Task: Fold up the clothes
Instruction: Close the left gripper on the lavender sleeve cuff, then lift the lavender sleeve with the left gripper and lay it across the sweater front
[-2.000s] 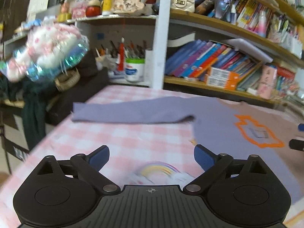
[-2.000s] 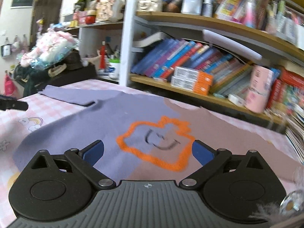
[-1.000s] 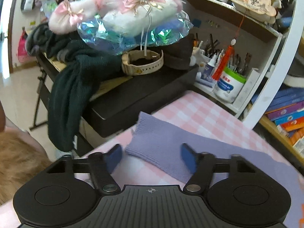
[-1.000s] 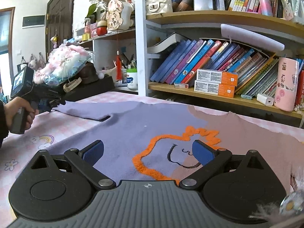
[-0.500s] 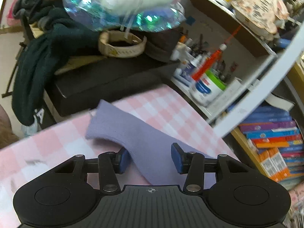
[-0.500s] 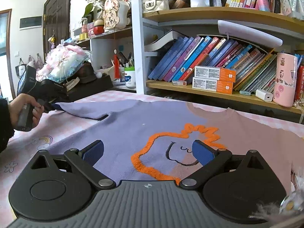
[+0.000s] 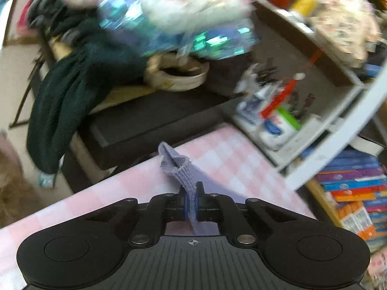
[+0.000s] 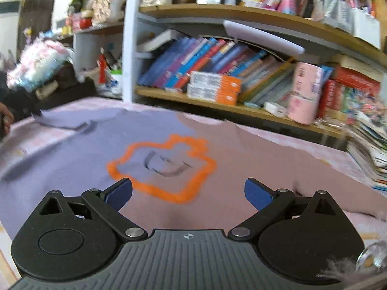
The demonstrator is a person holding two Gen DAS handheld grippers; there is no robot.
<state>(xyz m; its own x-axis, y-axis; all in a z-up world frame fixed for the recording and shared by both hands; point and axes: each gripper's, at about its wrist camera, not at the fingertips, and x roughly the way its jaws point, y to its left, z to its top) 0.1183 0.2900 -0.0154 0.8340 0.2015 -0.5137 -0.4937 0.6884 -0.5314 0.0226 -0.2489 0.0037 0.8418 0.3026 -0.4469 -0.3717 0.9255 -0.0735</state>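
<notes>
A lilac and mauve sweater [image 8: 169, 149] with an orange-outlined smiling face lies spread flat on the pink checked table [image 7: 217, 159]. My left gripper [image 7: 191, 205] is shut on the ribbed cuff of the sweater's sleeve [image 7: 180, 171] and lifts it off the cloth near the table's left edge. In the right wrist view the sleeve [image 8: 60, 123] stretches to the far left, where the left hand holds it. My right gripper [image 8: 188, 193] is open and empty, hovering low over the sweater's front hem.
A black side table [image 7: 145, 123] with a dark green garment [image 7: 70, 91] and a wrapped plush bouquet stands past the table's left edge. Bookshelves [image 8: 217, 77] run along the far edge. A stack of magazines [image 8: 367, 149] sits at the right.
My left gripper closed on the sleeve cuff and raised it from the table. My right gripper dropped lower and closer to the sweater's hem.
</notes>
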